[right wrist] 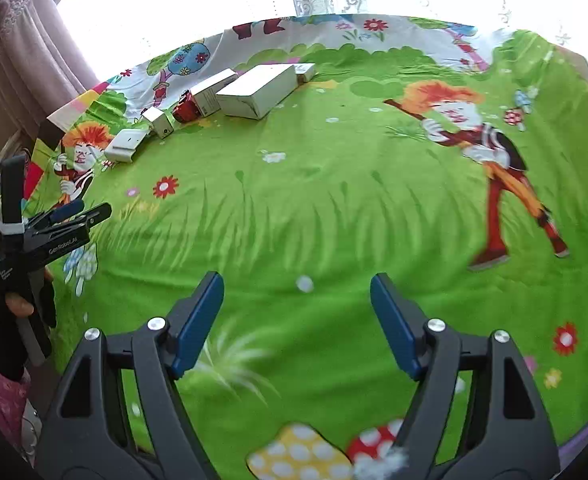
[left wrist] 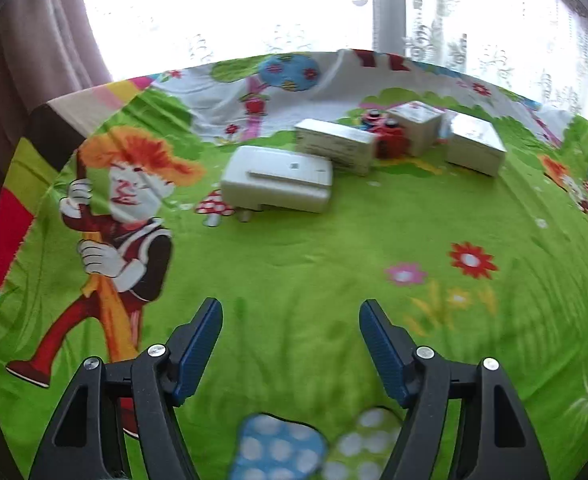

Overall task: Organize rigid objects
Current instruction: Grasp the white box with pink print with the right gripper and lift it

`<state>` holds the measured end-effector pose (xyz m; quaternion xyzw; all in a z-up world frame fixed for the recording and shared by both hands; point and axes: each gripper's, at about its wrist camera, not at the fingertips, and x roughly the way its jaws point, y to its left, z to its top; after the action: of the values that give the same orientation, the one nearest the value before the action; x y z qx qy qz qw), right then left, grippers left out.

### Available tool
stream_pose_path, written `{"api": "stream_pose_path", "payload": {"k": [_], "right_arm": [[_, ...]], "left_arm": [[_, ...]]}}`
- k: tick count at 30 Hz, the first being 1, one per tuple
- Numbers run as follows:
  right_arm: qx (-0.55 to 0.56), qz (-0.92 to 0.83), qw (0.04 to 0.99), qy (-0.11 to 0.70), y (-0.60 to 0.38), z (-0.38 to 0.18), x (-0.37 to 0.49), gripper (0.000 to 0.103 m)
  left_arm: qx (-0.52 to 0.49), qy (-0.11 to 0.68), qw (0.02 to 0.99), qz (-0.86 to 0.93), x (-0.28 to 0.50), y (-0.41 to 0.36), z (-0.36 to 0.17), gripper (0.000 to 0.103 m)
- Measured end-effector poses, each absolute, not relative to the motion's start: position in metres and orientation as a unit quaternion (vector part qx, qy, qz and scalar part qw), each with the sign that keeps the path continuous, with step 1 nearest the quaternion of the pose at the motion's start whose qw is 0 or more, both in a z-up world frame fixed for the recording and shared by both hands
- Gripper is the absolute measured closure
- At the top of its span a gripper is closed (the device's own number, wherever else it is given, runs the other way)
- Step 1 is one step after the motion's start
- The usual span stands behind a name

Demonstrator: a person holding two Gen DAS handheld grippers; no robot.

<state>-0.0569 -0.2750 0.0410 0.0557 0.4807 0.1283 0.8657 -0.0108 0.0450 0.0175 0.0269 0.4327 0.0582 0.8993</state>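
A row of rigid objects lies at the far side of the green cartoon cloth (left wrist: 334, 264). In the left wrist view I see a white plug adapter (left wrist: 277, 180), a long white box (left wrist: 334, 146), a red item (left wrist: 390, 138), a white cube box (left wrist: 418, 126) and another white box (left wrist: 476, 146). The right wrist view shows the same row: adapter (right wrist: 125, 145), small white cube (right wrist: 159, 120), red item (right wrist: 185, 109), large white box (right wrist: 257, 90). My left gripper (left wrist: 291, 306) is open and holds nothing, well short of the row. My right gripper (right wrist: 297, 280) is open over bare cloth.
The left gripper (right wrist: 93, 209) shows at the left edge of the right wrist view, held by a gloved hand (right wrist: 17, 304) with a pink sleeve. A bright window with lace curtains (left wrist: 253, 12) is behind the cloth. A pink drape (left wrist: 33, 40) hangs at left.
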Motion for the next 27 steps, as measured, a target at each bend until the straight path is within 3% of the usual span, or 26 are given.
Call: {"api": "stream_pose_path", "payload": {"k": [6, 7, 12, 17, 27], "right_arm": [[0.062, 0.109, 0.871, 0.474, -0.217, 0.026, 0.028, 0.019], [0.062, 0.102, 0.875, 0.47, -0.211, 0.026, 0.039, 0.017], [0.069, 0.074, 0.884, 0.457, -0.181, 0.025, 0.081, 0.011], [0.085, 0.043, 0.88, 0.465, -0.163, 0.023, 0.118, 0.01], [0.034, -0.057, 0.864, 0.498, -0.162, 0.014, 0.181, 0.005]], "left_arm": [[-0.06, 0.432, 0.898, 0.059, -0.001, 0.097, 0.011, 0.015], [-0.072, 0.43, 0.899, 0.047, 0.0, 0.1, 0.011, 0.008], [-0.089, 0.428, 0.899, 0.025, -0.001, 0.098, 0.01, 0.0], [-0.027, 0.449, 0.892, 0.053, 0.009, 0.077, 0.004, 0.0], [-0.036, 0.447, 0.892, 0.058, 0.012, 0.077, -0.005, 0.0]]}}
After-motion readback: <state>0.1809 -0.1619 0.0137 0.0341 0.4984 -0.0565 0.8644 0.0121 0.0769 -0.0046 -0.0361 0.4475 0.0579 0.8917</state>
